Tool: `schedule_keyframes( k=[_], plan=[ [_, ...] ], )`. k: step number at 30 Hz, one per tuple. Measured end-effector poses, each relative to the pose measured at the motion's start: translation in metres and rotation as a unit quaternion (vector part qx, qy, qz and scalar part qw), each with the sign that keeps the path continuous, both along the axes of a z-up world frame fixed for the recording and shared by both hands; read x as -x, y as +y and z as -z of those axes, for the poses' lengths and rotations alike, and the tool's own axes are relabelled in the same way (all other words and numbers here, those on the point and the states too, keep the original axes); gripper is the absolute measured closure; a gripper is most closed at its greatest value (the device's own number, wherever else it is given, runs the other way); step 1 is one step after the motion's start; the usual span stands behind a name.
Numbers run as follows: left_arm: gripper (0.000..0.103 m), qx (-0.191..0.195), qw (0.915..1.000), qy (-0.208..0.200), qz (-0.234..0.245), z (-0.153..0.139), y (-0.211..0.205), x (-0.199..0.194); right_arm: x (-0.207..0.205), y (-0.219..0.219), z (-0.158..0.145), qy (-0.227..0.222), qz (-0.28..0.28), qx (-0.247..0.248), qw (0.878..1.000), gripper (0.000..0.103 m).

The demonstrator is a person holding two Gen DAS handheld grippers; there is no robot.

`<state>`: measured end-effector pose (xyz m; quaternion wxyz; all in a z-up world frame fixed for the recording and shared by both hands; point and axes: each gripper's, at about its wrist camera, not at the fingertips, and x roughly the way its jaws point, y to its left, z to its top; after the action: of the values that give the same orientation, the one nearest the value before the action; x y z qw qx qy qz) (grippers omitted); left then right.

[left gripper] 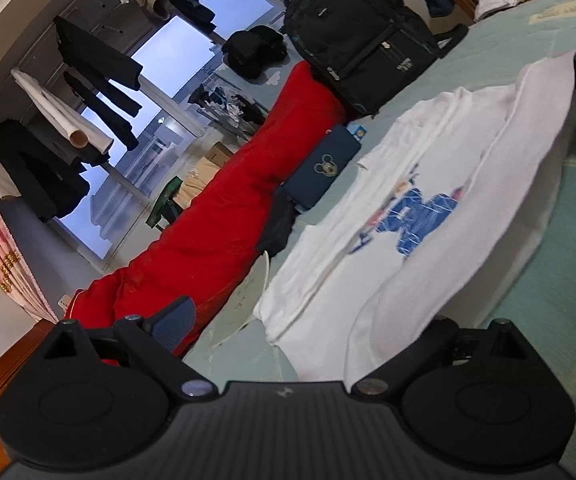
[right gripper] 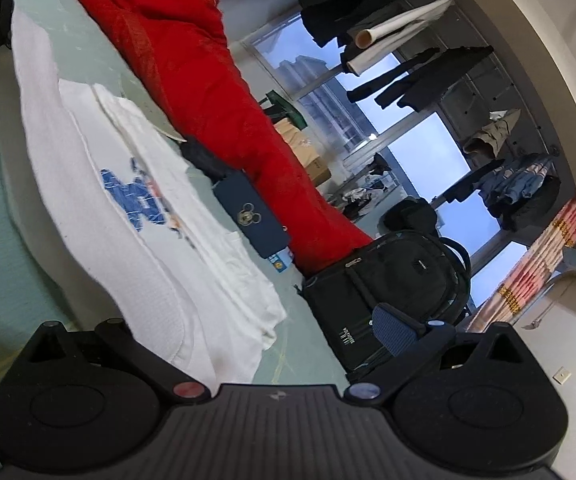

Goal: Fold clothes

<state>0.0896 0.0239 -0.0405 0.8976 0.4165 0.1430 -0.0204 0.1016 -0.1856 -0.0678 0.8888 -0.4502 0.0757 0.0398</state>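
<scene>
A white T-shirt (left gripper: 420, 160) with a blue print lies spread on the pale green bed (left gripper: 240, 360), its near side folded over itself. My left gripper (left gripper: 308, 320) stands open at one end of the shirt. Its left finger (left gripper: 176, 320) is bare, while the shirt's folded edge covers the right one. At the opposite end, my right gripper (right gripper: 260, 328) is open too. The white T-shirt (right gripper: 88, 184) hides its left finger, and the right finger (right gripper: 396, 328) is free. Each view shows the other gripper at the far end of the shirt.
A long red quilt (left gripper: 216, 216) runs along the bed's far side. A black backpack (left gripper: 360, 40) and a dark blue case (left gripper: 324, 164) with a mouse emblem lie between it and the shirt. Beyond are windows and hanging clothes (left gripper: 100, 76).
</scene>
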Motion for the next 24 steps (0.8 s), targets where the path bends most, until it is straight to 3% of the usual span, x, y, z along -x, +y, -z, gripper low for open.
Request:
schedule_keyframes(
  k=[9, 24],
  plan=[
    [0.006, 0.014, 0.9998, 0.001, -0.016, -0.011, 0.008, -0.067, -0.069, 0.004, -0.014, -0.014, 0.009, 0.005, 1.0, 0.0],
    [0.006, 0.008, 0.9995, -0.001, -0.031, -0.006, 0.016, -0.179, -0.184, 0.015, -0.01, -0.012, 0.021, 0.008, 1.0, 0.0]
  ],
)
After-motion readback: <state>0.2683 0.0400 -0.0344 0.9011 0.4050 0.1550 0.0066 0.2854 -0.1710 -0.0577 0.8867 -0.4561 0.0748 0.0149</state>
